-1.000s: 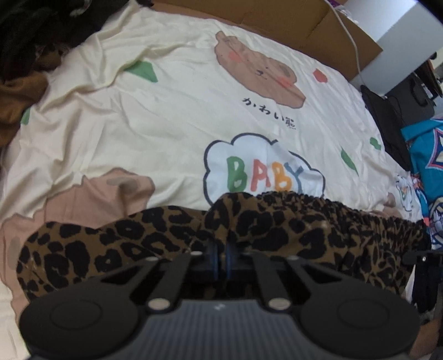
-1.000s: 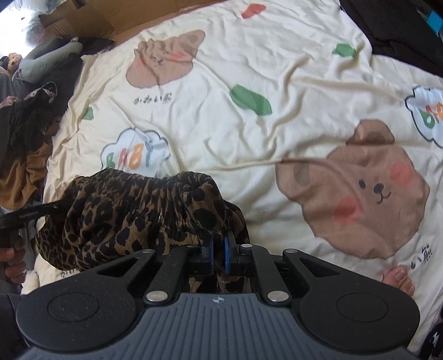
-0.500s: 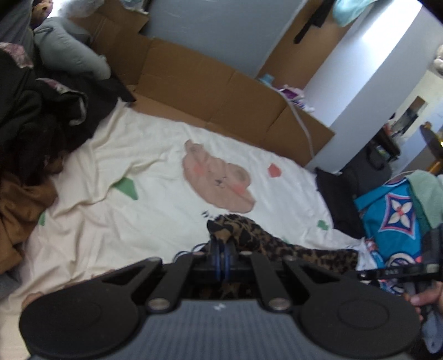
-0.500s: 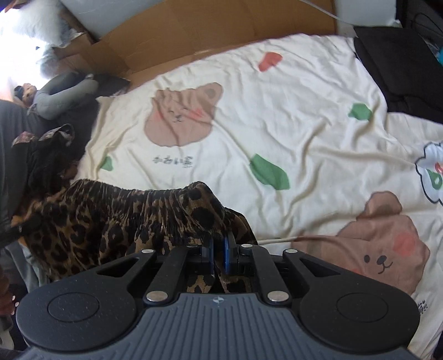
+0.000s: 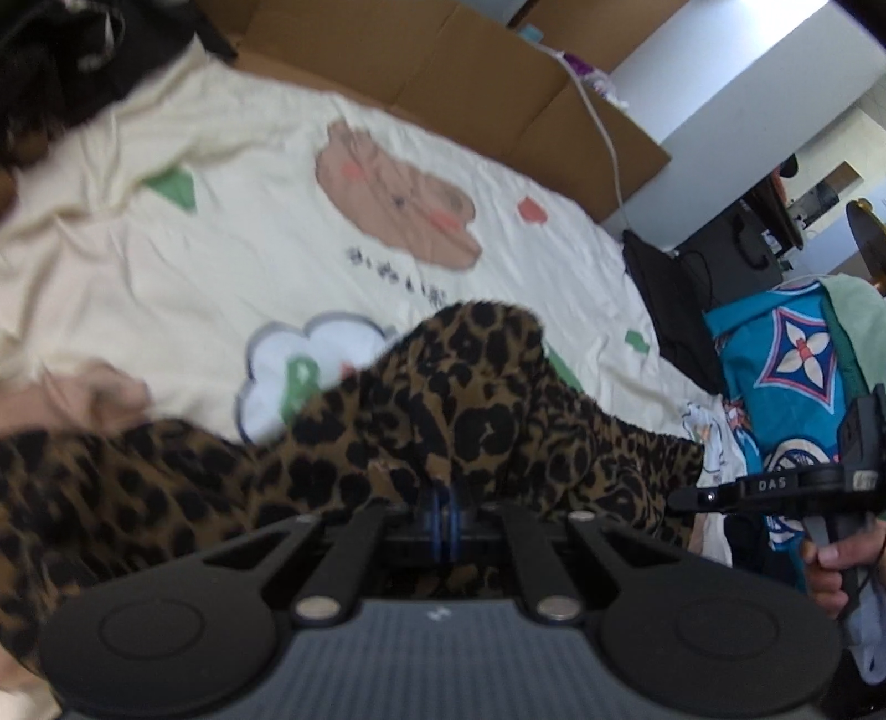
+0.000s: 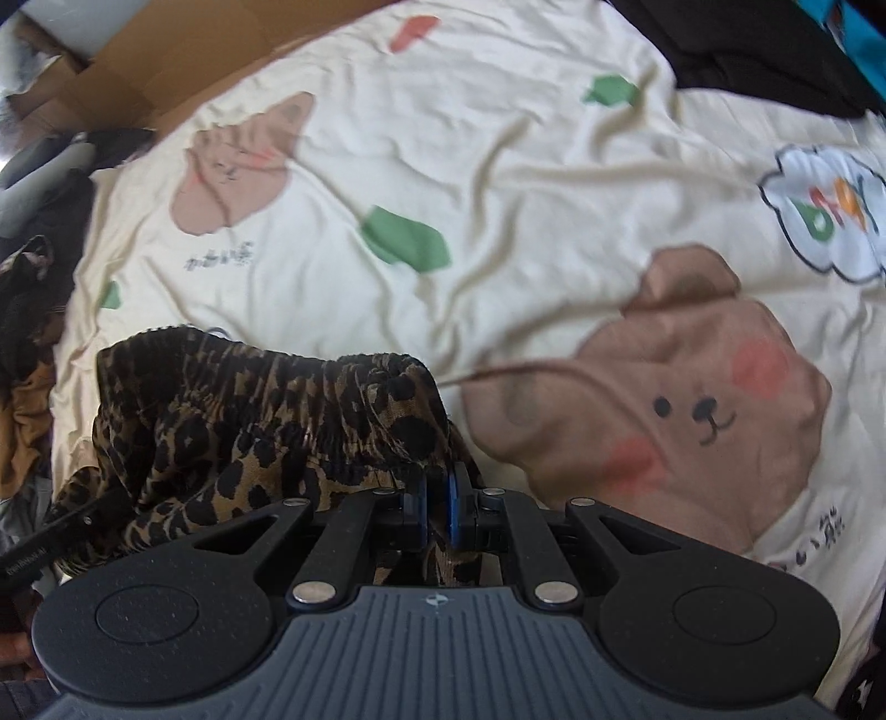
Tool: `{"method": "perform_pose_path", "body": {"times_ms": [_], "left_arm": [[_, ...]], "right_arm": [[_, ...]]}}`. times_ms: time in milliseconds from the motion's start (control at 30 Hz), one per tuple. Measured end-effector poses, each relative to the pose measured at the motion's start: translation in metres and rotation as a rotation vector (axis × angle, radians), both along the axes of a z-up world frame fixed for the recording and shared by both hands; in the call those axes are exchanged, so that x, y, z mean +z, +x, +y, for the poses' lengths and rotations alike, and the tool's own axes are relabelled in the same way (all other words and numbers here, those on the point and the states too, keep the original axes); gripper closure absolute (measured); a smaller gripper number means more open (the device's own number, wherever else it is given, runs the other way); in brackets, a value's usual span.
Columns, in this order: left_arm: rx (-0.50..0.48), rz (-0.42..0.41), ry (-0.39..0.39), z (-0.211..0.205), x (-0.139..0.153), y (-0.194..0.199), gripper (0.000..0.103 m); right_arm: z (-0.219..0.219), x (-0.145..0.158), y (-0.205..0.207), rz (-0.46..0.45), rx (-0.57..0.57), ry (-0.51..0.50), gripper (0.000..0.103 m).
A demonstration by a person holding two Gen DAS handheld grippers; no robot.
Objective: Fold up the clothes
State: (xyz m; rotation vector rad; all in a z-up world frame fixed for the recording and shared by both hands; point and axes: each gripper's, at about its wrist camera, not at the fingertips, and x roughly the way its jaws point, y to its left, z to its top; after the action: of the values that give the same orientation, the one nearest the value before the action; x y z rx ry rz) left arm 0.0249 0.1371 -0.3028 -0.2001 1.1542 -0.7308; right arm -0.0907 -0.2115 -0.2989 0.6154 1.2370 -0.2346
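Left wrist view. Left gripper (image 5: pixel 444 507): jaws pinched together on a fold of the leopard garment (image 5: pixel 470 410). The garment bunches up directly ahead of the fingers, hiding the sheet (image 5: pixel 166 266) just beyond them, and trails off to the gripper's left and right. Sheet: cream, printed with a bear, a cloud and green patches, spread ahead. Cardboard (image 5: pixel 443 72): along the sheet's far edge. Dark clothes (image 5: pixel 61 61): far left. Black bag (image 5: pixel 675 310) and blue patterned cloth (image 5: pixel 786 376): to the right. Right gripper (image 5: pixel 681 498): low at the right, its tips at the garment's edge, held by a hand (image 5: pixel 830 570).

Right wrist view. Right gripper (image 6: pixel 436 507): jaws closed on the garment (image 6: pixel 249 421) near its gathered waistband. The garment hangs ahead and to the left, over the sheet (image 6: pixel 498 166). Bear print (image 6: pixel 692 404): ahead and right. Cardboard (image 6: pixel 183 61): far left. Piled clothes (image 6: pixel 33 266): at the left edge. Black cloth (image 6: pixel 747 44): far right.
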Motion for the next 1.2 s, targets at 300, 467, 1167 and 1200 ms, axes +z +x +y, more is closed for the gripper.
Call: {"method": "perform_pose_path", "body": {"times_ms": [300, 467, 1167, 1200], "left_arm": [[-0.068, 0.002, 0.106, -0.022, -0.021, -0.018, 0.095], [-0.108, -0.02, 0.131, -0.012, 0.001, -0.016, 0.09], [-0.11, -0.107, 0.22, 0.02, 0.048, 0.049, 0.087], [-0.107, -0.102, 0.224, 0.018, 0.044, 0.052, 0.086]], "right_arm": [[-0.002, -0.028, -0.01, 0.055, -0.017, 0.011, 0.098], [-0.001, -0.033, -0.012, 0.051, -0.011, 0.006, 0.098], [0.001, -0.048, -0.012, 0.076, 0.019, 0.001, 0.098], [0.001, -0.049, -0.012, 0.077, 0.019, 0.002, 0.098]]}}
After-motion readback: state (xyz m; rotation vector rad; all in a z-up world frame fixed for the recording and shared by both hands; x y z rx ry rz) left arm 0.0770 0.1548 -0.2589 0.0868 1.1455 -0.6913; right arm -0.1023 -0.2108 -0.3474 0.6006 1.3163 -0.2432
